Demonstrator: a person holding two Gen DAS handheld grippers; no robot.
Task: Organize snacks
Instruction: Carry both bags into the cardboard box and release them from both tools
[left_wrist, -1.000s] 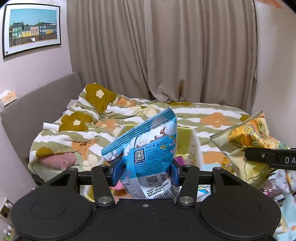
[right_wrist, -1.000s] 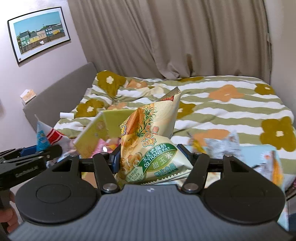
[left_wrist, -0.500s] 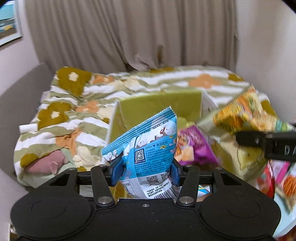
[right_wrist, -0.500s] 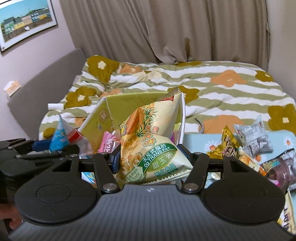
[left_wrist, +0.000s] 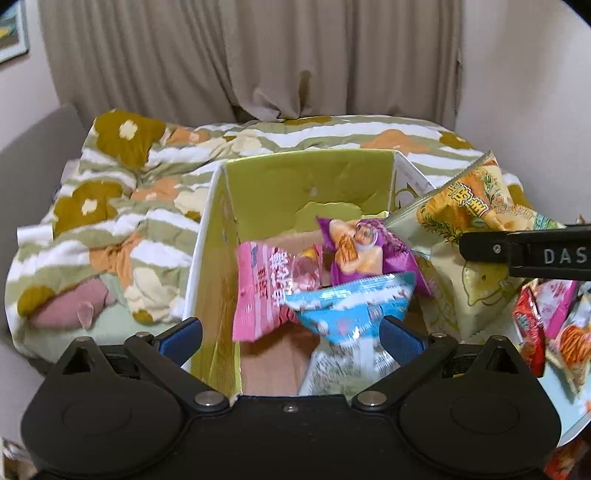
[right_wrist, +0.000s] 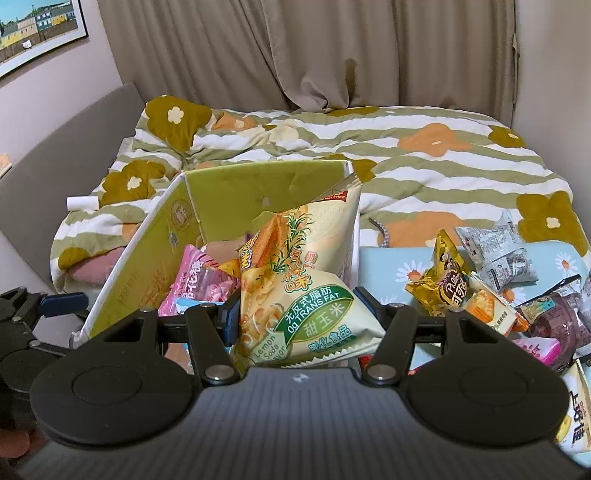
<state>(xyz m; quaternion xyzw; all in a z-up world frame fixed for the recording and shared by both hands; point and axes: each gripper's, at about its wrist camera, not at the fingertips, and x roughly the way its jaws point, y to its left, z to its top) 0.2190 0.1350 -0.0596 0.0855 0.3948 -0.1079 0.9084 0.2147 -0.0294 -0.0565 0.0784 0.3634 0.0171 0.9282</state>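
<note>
We see a blue snack bag (left_wrist: 351, 314) between the wide blue pads of the left gripper (left_wrist: 291, 334). Its jaws are opening, and the pads are not pressing on the bag. The bag looks blurry and sits over the open box (left_wrist: 306, 184), near its front edge. The box is green inside with a brown floor. It stands on the bed.

Inside the box we see a pink snack bag (left_wrist: 262, 291) leaning by the left wall. A purple snack bag (left_wrist: 365, 251) lies just beside it, farther back. The blue bag touches or covers a corner of both.

The right gripper (right_wrist: 299, 317) squeezes a yellow corn snack bag (right_wrist: 306, 277) by its lower part. The bag stands up tall between the pads. It is at the right side of the box, over the right wall.

To the right of the box lies a light blue cloth with daisies (right_wrist: 399, 262). More snacks sit in a pile on it. We see a gold bag (right_wrist: 443, 288), a grey bag (right_wrist: 498, 251) and a dark purple pack (right_wrist: 554, 317).

The striped flower blanket (right_wrist: 424, 158) covers the bed behind everything. Tan curtains (right_wrist: 295, 51) hang at the back. A picture of houses (right_wrist: 33, 26) is on the left wall.
</note>
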